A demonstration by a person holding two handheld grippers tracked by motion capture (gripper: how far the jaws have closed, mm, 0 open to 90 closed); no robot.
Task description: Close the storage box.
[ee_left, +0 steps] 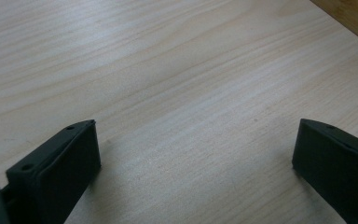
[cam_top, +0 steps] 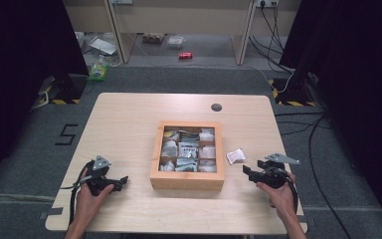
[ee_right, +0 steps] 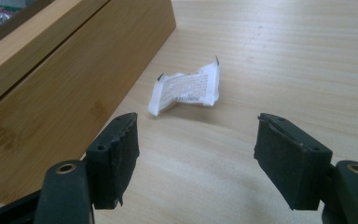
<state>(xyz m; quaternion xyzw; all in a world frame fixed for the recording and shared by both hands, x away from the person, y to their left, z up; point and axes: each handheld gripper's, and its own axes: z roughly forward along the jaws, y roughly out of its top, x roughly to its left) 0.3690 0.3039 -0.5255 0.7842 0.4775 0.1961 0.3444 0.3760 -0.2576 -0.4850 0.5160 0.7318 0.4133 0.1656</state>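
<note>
A wooden box with several compartments of small packets stands in the middle of the table. A loose white sachet lies on the table just right of the box; the right gripper view shows the sachet crumpled, printed side up, beside the box wall. My right gripper is open, a short way in front of the sachet, holding nothing. Over bare wood left of the box, my left gripper is also open, its jaws wide apart in the left gripper view.
The pale wooden table has a round dark cable hole at the back. Black stands and cables sit on the grey floor at both sides. Cartons, a red can and bags lie under the far bench.
</note>
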